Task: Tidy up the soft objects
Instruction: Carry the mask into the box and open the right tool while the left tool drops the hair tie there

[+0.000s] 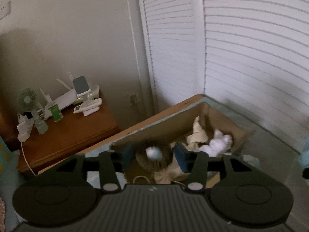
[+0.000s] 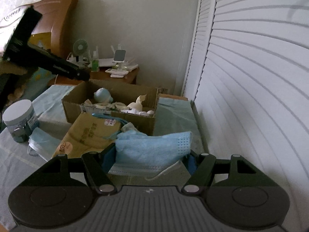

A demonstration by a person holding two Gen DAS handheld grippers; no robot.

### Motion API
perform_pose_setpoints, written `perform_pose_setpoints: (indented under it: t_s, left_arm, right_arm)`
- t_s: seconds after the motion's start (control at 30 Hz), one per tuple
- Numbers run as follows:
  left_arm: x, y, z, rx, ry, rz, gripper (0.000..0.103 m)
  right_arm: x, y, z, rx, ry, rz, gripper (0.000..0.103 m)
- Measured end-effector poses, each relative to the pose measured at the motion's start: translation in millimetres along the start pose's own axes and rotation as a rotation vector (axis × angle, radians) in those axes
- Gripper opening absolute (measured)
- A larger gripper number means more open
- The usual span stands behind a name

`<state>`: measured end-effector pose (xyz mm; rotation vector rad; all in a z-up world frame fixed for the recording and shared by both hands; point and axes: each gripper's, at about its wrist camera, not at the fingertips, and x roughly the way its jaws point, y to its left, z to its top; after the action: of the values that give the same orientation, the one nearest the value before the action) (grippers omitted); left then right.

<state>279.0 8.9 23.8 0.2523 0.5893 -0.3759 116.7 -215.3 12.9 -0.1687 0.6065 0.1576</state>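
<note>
Soft toys lie in the cardboard box (image 2: 110, 104), at twelve o'clock from the right gripper (image 2: 148, 159), whose wide-set jaws are clamped on a blue towel (image 2: 152, 147) and face mask (image 2: 135, 169). The mask could be dropped short. The left gripper (image 1: 154, 154) is held half open and empty above the box.

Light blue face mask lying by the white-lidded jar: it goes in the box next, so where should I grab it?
Probably pinch the light blue face mask at its raised, crumpled middle, coming from above on its near side. It lies nearly flat on the bed cover, and the white-lidded round jar stands against its far edge.
</note>
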Motion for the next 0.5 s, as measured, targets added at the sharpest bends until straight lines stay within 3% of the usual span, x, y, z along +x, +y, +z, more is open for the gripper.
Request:
perform_pose_setpoints:
  t_s: [0.03,0.13,0.3,0.5]
  left_arm:
    - [1.5,2.1,-1.0,-0.004,0.003,0.008,0.072]
    - [-5.3,6.8,-9.2,-0.032,-0.005,0.012,0.093]
    - [-34.2,3.5,-26.3,-0.040,-0.015,0.001,0.101]
    - [-77.3,-12.7,-57.3,-0.061,-0.041,0.012,0.102]
  right_arm:
    - [0.0,-0.2,0.5,0.001,0.000,0.000,0.075]
    - [0.3,-0.6,0.6,0.000,0.001,0.005,0.075]
    - [2.7,-0.9,1.5,0.005,0.006,0.014,0.075]
    - [4.4,3.0,7.3,-0.003,0.008,0.029,0.075]
